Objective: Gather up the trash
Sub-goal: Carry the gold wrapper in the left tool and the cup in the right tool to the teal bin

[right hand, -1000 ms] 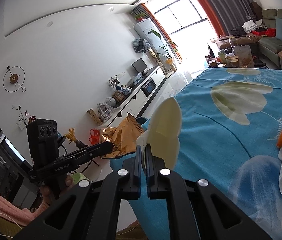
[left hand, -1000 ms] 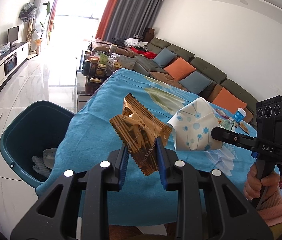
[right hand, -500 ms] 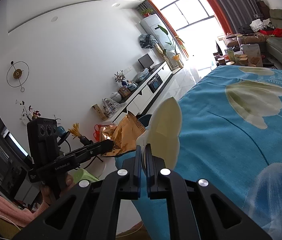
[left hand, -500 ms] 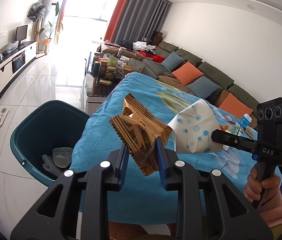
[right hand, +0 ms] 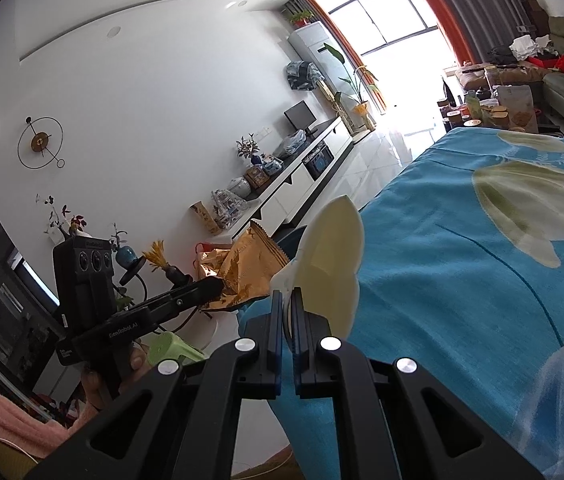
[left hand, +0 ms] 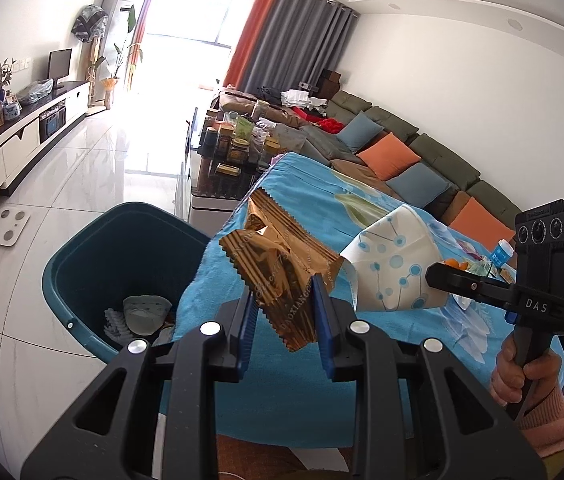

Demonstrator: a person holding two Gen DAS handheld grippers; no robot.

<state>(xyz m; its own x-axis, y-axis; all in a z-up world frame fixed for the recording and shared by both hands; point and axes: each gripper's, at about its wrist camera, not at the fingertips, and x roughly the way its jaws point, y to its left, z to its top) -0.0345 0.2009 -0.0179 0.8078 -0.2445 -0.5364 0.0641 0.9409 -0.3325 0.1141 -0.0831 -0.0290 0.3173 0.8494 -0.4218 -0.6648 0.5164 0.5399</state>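
My left gripper is shut on a crumpled gold-brown snack wrapper, held in the air above the near edge of the blue-covered table. My right gripper is shut on a flattened white paper cup with blue dots, which looks cream from the inside in the right wrist view. The wrapper also shows in the right wrist view. A teal bin stands on the floor left of the table, below and left of the wrapper, with some pale trash inside.
More litter and a small bottle lie far right on the table. A glass coffee table with jars stands behind it, a sofa along the right wall. A white scale lies on the tiled floor.
Both grippers have shifted a little with their loads. The bin has moved closer toward the middle of the left wrist view. Grips are unchanged.
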